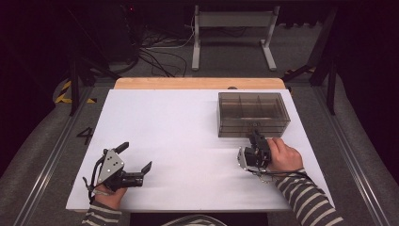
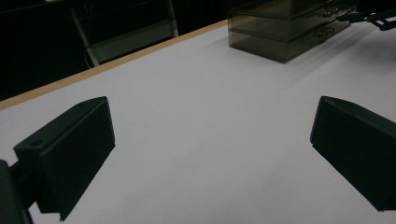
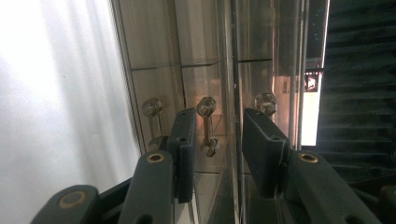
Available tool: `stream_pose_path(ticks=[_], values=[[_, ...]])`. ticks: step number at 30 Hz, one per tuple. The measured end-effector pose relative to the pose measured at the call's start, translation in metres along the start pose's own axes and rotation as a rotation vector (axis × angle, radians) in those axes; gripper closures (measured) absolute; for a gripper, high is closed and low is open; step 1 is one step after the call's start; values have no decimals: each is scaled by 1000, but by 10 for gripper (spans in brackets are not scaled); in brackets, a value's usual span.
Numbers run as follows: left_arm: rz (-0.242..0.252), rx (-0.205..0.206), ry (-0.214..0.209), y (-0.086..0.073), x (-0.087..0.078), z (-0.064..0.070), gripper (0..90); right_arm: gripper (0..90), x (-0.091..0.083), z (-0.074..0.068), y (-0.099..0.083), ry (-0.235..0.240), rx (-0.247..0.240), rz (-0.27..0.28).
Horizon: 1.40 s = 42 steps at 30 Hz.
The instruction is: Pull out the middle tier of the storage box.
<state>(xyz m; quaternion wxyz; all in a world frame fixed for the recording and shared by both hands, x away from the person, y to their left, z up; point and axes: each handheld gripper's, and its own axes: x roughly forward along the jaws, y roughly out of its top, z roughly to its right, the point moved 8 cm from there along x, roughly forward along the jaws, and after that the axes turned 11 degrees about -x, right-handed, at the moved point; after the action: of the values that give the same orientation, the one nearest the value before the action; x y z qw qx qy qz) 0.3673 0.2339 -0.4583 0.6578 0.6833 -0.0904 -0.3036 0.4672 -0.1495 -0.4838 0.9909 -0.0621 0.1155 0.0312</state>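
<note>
We log the smoked transparent drawer box (image 1: 253, 114) at the far right of the white table (image 1: 179, 141), its front face with the drawer handles turned toward the person. The right gripper (image 1: 256, 136) is at that face, rolled on its side; in the right gripper view its jaws stand narrowly apart around a small metal bar handle (image 3: 207, 126), one pad (image 3: 185, 144) beside the handle and the other (image 3: 261, 149) across the gap — not visibly pinching it. We judge the step in hand to be the grasp of a drawer handle, ahead of pulling the drawer out. Which of the two drawers this handle belongs to we cannot say for sure: the clear walls mirror the handle, and further shiny knobs to either side may be reflections or the other drawer's hardware. The left gripper (image 1: 137, 157) rests well apart at the near left of the table, jaws spread wide, with bare table between them in its own view and the box (image 2: 285, 28) far off at upper right. The next move, as we read it, calls for closing the right jaws squarely on the bar, then a straight pull toward the person along the drawer's travel — the box looks light, so the left gripper may be needed to brace it against sliding.
</note>
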Motion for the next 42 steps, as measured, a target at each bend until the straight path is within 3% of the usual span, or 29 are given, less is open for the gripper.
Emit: stream_pose_path(ticks=[14, 19, 23, 24, 25, 27, 33, 36, 42], values=[[1, 2, 1, 0, 0, -1, 5, 694, 7, -3, 7, -8, -21, -10], [1, 0, 0, 0, 0, -1, 5, 713, 10, -2, 9, -8, -50, -19], [0, 0, 0, 0, 0, -1, 5, 732, 12, -2, 9, -11, -54, -31], [0, -3, -1, 0, 0, 0, 5, 735, 12, -4, 9, -4, -33, -38], [0, -3, -1, 0, 0, 0, 5, 741, 13, -2, 9, -11, -51, -39], [1, -3, -1, 0, 0, 0, 5, 748, 14, -3, 10, -14, -39, -40], [1, -4, -1, 0, 0, 0, 5, 775, 15, -4, 11, -2, -63, -50], [2, -2, 0, 0, 0, -1, 5, 781, 15, -6, 10, -2, -42, -58], [2, -2, 0, 0, 0, -1, 5, 792, 16, -5, 11, -5, -53, -54]])
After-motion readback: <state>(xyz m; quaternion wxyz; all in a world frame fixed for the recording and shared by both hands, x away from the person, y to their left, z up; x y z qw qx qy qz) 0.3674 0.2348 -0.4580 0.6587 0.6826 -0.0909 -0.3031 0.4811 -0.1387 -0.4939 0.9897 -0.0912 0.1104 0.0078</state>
